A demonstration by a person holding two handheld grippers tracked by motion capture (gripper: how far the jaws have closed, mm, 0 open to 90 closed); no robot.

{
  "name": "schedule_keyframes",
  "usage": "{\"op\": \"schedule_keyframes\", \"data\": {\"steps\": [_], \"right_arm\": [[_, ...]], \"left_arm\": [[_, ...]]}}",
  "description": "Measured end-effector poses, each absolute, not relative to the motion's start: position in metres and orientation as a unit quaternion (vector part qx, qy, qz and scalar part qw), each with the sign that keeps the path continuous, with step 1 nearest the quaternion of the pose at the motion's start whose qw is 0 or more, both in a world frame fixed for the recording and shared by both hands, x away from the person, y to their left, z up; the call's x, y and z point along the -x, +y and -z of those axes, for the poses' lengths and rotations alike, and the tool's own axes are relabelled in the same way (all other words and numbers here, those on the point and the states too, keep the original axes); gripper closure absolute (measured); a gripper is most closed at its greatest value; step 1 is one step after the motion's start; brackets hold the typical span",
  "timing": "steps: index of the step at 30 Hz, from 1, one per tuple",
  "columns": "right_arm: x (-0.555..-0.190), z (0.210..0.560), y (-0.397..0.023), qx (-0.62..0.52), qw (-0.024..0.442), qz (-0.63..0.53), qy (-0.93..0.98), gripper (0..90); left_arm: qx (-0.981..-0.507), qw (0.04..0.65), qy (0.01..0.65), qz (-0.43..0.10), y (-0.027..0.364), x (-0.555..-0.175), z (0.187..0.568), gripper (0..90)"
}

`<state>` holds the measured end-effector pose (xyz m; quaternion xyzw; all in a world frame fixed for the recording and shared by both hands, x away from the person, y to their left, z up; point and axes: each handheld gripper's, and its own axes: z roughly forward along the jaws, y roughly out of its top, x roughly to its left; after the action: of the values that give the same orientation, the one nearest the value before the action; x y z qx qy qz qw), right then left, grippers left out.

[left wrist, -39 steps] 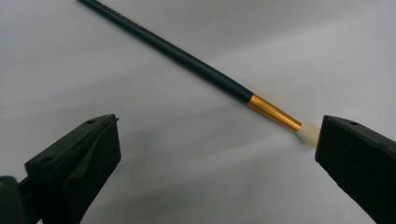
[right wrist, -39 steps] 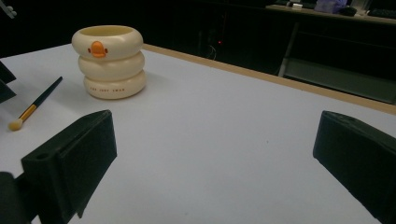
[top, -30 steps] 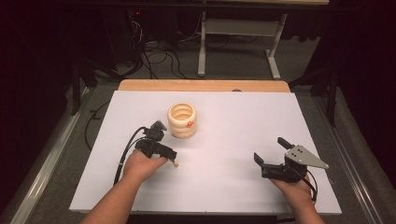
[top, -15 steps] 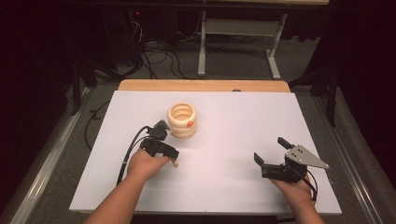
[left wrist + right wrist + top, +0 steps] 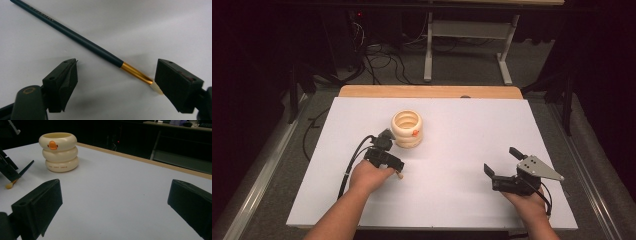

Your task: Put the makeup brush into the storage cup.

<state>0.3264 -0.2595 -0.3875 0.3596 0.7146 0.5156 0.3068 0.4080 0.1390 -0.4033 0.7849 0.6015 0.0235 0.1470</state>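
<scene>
Here our left tongs (image 5: 112,82), just closing but unclenched, straddle the paintbrush (image 5: 82,42); next we pinch it; right tongs (image 5: 112,205) released.

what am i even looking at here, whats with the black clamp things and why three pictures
A person sits at a white table and holds a hand tool in each hand: a gripper with two black jaws that squeeze together.

The high view looks down from above. There the left gripper sits by a cream holder shaped like stacked rings with a duck face, and the right gripper rests apart, jaws open on nothing.

The other two pictures come from cameras riding on each gripper, looking out between its jaws.

The left gripper view shows a paintbrush with a dark handle and a gold collar lying flat on the table between the jaws. They have just been closing but do not yet clamp it.
</scene>
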Motion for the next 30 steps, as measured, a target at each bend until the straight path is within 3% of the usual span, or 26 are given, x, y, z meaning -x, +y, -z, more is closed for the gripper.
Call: {"op": "schedule_keyframes", "data": {"steps": [13, 30], "right_arm": [[-0.326, 0.388, -0.259, -0.360, 0.307, -0.514, 0.716, 1.0], [-0.326, 0.388, -0.259, -0.361, 0.306, -0.515, 0.715, 1.1]], "left_arm": [[-0.794, 0.120, 0.594, -0.047, 0.132, -0.408, 0.406, 24.3], [-0.801, 0.123, 0.583, -0.062, 0.143, -0.405, 0.403, 48.4]]}}
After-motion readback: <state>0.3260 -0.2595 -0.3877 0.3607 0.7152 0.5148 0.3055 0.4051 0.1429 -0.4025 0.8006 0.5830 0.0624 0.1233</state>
